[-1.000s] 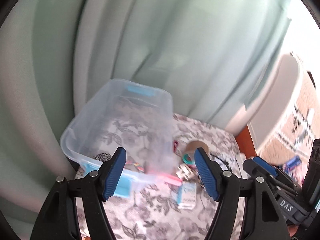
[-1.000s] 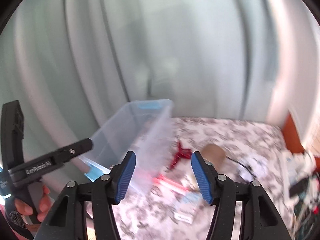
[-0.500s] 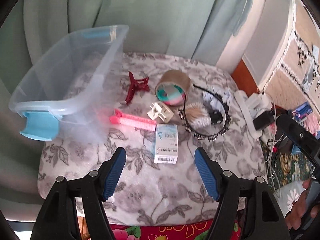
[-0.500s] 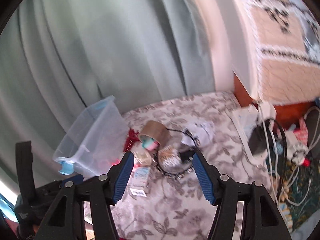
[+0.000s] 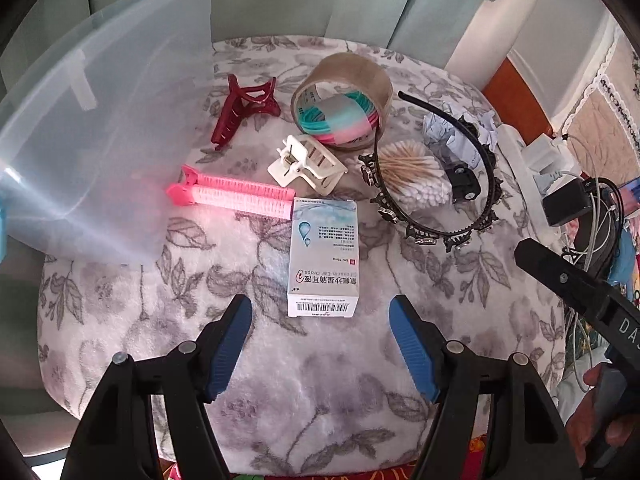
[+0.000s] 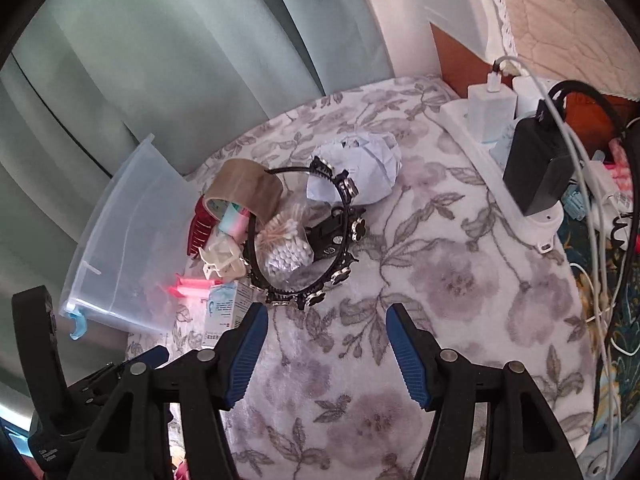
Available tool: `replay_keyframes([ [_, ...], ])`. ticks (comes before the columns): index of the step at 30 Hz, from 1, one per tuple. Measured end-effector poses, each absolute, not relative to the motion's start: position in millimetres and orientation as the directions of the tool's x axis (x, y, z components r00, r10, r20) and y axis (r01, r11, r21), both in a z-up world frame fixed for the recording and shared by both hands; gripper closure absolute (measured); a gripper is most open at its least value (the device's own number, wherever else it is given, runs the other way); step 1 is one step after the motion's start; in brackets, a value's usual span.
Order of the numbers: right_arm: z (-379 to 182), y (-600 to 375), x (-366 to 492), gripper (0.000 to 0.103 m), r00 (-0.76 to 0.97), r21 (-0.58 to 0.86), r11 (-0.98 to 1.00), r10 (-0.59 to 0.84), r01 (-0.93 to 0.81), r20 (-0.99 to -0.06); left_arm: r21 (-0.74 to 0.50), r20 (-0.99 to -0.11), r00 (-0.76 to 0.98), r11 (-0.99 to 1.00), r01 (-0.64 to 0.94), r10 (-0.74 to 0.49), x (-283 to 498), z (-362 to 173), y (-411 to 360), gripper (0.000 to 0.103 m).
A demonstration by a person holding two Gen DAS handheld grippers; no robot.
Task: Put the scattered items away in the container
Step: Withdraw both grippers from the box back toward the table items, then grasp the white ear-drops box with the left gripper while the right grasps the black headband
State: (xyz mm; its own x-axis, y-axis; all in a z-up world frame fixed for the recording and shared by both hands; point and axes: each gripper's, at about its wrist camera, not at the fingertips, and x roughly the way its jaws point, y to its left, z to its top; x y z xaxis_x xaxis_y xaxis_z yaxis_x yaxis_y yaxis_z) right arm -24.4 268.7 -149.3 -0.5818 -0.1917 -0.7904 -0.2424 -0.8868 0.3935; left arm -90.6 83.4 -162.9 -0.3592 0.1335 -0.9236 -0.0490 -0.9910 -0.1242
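— While we are looking from the left side, what is lying on the flowered cloth [image 5: 320,392]?

— At the far left the clear plastic container [image 5: 100,128] is standing, and it is looking empty from here. Just beside its wall the dark red claw clip [image 5: 244,110] and the pink comb clip [image 5: 236,196] are lying. Next the white claw clip [image 5: 306,164] is lying, and near it the box of ear drops [image 5: 323,258] is lying flat. Behind them the roll of brown tape [image 5: 344,98] is standing on its edge, with pastel bands inside it.

— And more to the right?

— A bag of cotton swabs [image 5: 412,178] is sitting inside the curve of the black headband [image 5: 448,184], with crumpled paper [image 6: 360,168] behind it. At the right edge a white power strip [image 6: 500,184] is carrying chargers.

— How are the tools standing?

— The left gripper [image 5: 320,344] is hanging over the cloth, just before the box, with its jaws apart and gripping nothing. The right gripper [image 6: 324,356] is also hanging with jaws apart and empty, just before the headband.
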Motion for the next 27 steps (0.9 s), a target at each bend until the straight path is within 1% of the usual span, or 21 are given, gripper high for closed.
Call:
replay_keyframes([
  [8,-183,264,-61,0.038,-0.514,0.395,-0.883,-0.224,-0.252,-0.828,-0.136,-0.945,-0.297,-0.99,-0.023,0.137,-118,-195,85,0.031],
  [11,-190,262,-71,0.038,-0.504,0.401,-0.88,-0.233,-0.254,-0.832,-0.136,-0.948,-0.288,-0.991,-0.014,0.134,-123,-201,84,0.031],
  [14,-196,263,-78,0.038,-0.514,0.436,-0.86,-0.257,-0.264,-0.818,-0.127,-0.946,-0.297,-0.992,-0.024,0.128,-126,-204,86,0.031],
  [16,-197,265,-79,0.038,-0.531,0.461,-0.842,-0.264,-0.28,-0.805,-0.119,-0.942,-0.311,-0.992,-0.03,0.123,-127,-203,87,0.037],
  [18,-198,266,-79,0.038,-0.549,0.483,-0.825,-0.269,-0.293,-0.792,-0.109,-0.94,-0.32,-0.993,-0.033,0.114,-128,-204,88,0.047],
  [20,-198,267,-77,0.039,-0.565,0.508,-0.809,-0.281,-0.295,-0.776,-0.103,-0.939,-0.326,-0.994,-0.038,0.109,-128,-204,89,0.049],
  [21,-197,267,-76,0.043,-0.575,0.518,-0.802,-0.283,-0.296,-0.767,-0.103,-0.938,-0.329,-0.994,-0.04,0.11,-127,-203,89,0.05],
  [22,-196,267,-75,0.05,-0.584,0.525,-0.797,-0.283,-0.298,-0.761,-0.105,-0.937,-0.331,-0.994,-0.041,0.112,-127,-203,89,0.05],
  [23,-195,267,-74,0.053,-0.588,0.524,-0.796,-0.277,-0.302,-0.76,-0.11,-0.936,-0.333,-0.993,-0.04,0.117,-126,-203,89,0.05],
  [25,-192,268,-71,0.067,-0.594,0.512,-0.801,-0.257,-0.311,-0.763,-0.123,-0.933,-0.335,-0.992,-0.035,0.128,-125,-200,88,0.05],
  [26,-190,268,-69,0.071,-0.597,0.512,-0.801,-0.254,-0.311,-0.761,-0.126,-0.932,-0.338,-0.991,-0.034,0.131,-124,-199,88,0.051],
  [27,-187,269,-68,0.08,-0.601,0.513,-0.799,-0.252,-0.313,-0.759,-0.128,-0.93,-0.342,-0.991,-0.035,0.132,-123,-197,88,0.051],
])
